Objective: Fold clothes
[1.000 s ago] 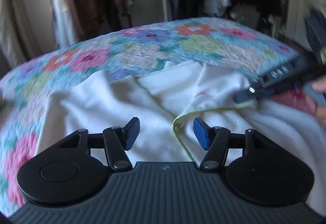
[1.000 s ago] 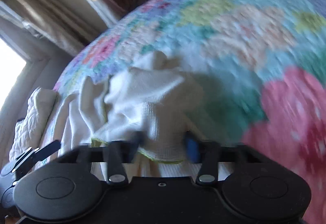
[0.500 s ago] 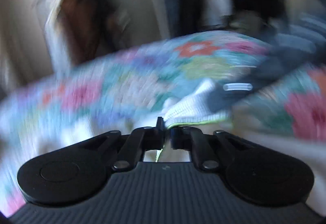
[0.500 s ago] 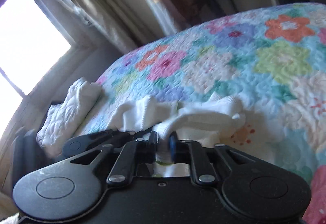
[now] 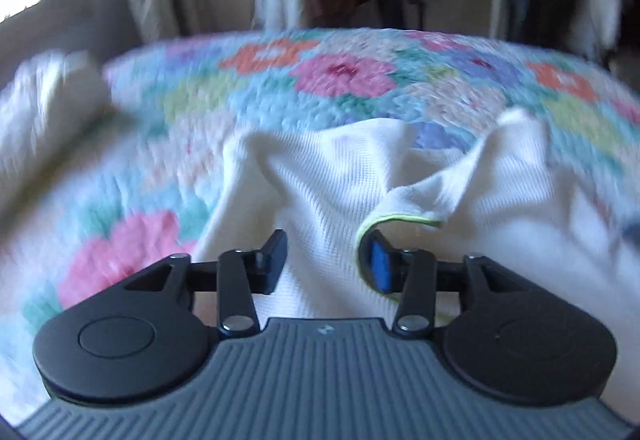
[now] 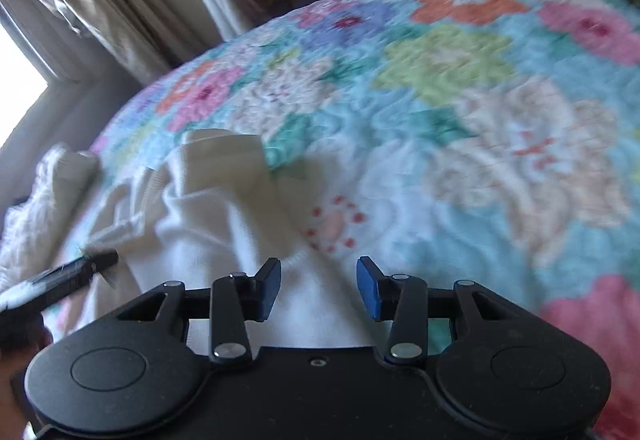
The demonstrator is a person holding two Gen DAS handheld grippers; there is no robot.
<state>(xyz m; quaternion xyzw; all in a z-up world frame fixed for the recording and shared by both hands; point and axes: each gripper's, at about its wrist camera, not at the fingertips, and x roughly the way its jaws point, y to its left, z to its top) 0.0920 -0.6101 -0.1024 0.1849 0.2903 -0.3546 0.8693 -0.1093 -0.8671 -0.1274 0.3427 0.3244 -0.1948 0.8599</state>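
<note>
Left wrist view: left gripper (image 5: 326, 260) and right gripper (image 6: 318, 288) jaws just opened, gripping nothing, white garment (image 5: 320, 175) bunched between and ahead on quilt (image 5: 192, 107), could stay wrinkly if left.

— What's different from a moment back?
— My left claw (image 5: 326, 264) was pinched on the white garment's (image 5: 320, 179) green-trimmed hem; it has just opened, and the cloth lies loose between its pads.
— And the right?
— My right claw (image 6: 318, 286) has spread too, letting its bunch drop onto the bed.
</note>
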